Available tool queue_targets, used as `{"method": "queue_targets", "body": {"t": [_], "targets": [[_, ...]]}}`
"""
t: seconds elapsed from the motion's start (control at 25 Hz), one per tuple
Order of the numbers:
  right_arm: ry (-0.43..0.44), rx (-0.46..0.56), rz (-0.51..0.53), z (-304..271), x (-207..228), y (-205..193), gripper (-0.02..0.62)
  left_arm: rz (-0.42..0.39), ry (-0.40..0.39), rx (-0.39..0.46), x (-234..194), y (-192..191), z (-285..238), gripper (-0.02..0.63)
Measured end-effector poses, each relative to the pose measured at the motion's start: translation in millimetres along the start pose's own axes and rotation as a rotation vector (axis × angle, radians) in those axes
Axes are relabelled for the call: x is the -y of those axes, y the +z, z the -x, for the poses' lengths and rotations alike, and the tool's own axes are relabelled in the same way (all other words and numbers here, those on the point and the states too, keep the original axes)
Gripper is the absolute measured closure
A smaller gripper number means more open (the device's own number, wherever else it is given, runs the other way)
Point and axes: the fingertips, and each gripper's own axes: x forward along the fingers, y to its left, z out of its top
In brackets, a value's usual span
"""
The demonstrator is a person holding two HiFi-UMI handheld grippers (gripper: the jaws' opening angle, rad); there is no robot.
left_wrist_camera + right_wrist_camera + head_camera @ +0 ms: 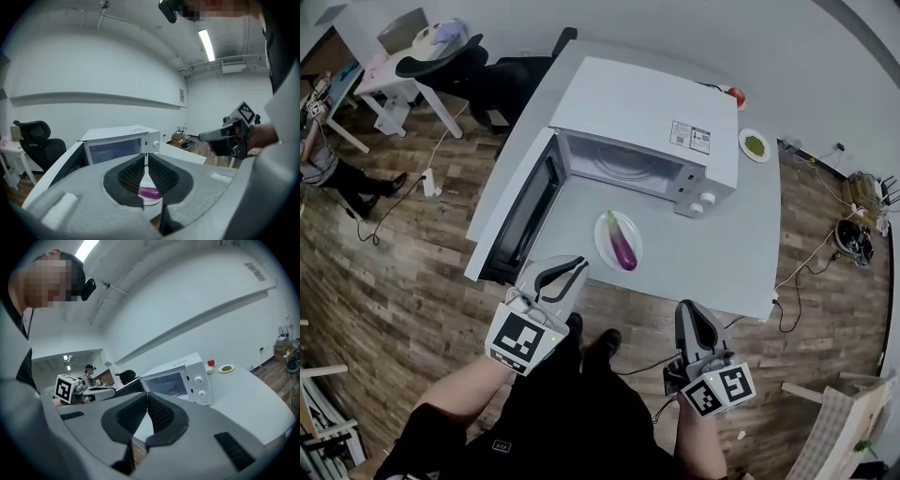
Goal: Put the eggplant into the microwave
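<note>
A purple eggplant [622, 246] lies on a white plate [605, 242] on the grey table [712, 253], in front of the white microwave [647, 117]. The microwave door [521, 214] stands swung open to the left. My left gripper [577, 266] hovers shut and empty at the table's near edge, just left of the plate. Off the table's front edge, my right gripper [687, 309] is shut and empty too. In the left gripper view the left gripper [146, 157] has its jaws touching, with the eggplant [150, 191] below the tips. The right gripper [147, 397] points toward the microwave [180, 378].
A small plate of green food [755, 144] and a red fruit [737, 95] sit at the table's far right. A black office chair [455, 58] and a white desk [398, 80] stand behind the table. Cables trail over the wooden floor [394, 281].
</note>
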Motion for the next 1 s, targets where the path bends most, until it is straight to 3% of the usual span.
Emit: {"method": "queue_targets", "body": {"t": [0.32,0.52,0.76,1.0], "targets": [[-0.001,-0.024,-0.012,-35,12,-21,0.578,-0.064,-0.035,-0.073,-15,-37,-30,0.594],[-0.009,-0.045,-0.028,-51,23,-41,0.578,-0.122,-0.054,-0.134,-21,-71,-54,0.551],[-0.023,-0.061,-0.054,-64,36,-64,0.578,-0.279,-0.056,-0.195,-23,-108,-78,0.537],[-0.031,-0.059,-0.07,-71,42,-76,0.578,-0.365,-0.086,-0.242,-19,-137,-94,0.529]]}}
